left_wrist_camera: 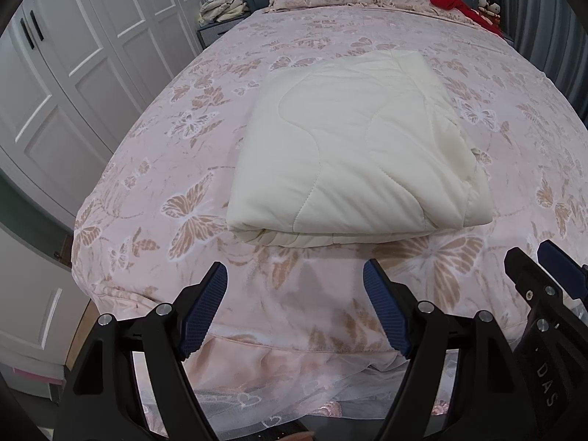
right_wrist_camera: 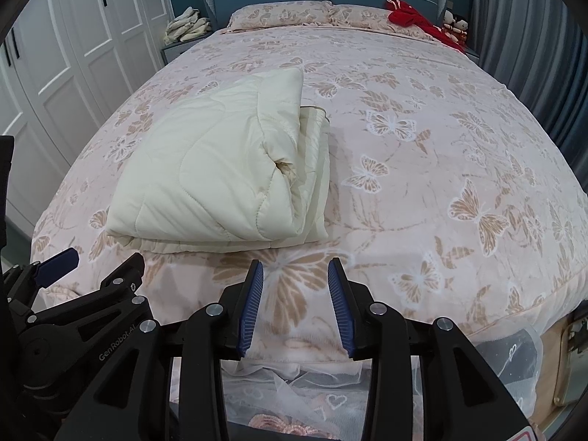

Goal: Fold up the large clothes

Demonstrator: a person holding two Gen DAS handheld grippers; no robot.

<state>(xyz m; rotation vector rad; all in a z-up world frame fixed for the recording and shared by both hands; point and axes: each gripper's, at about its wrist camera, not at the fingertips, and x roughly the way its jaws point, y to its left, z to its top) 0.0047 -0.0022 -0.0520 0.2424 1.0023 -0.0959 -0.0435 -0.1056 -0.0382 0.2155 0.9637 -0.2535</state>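
Note:
A cream quilted blanket [left_wrist_camera: 352, 147] lies folded into a thick rectangle on the pink butterfly bedspread [left_wrist_camera: 183, 169], near the foot of the bed. In the right wrist view the same cream blanket [right_wrist_camera: 220, 172] sits left of centre, its layered edges facing right. My left gripper [left_wrist_camera: 294, 307] hangs over the foot edge of the bed, short of the blanket, open wide with nothing between its blue pads. My right gripper [right_wrist_camera: 296, 303] is beside it to the right, open more narrowly and also empty. Each gripper shows at the edge of the other's view.
White wardrobe doors [left_wrist_camera: 73, 55] run along the left of the bed. Pillows [right_wrist_camera: 286, 14] and a red garment [right_wrist_camera: 415, 18] lie at the blue headboard, with dolls [right_wrist_camera: 455, 24] at the right. A pile of pale cloth [right_wrist_camera: 185, 24] rests on a bedside cabinet. Lace skirting [right_wrist_camera: 312, 386] hangs below the bed's foot.

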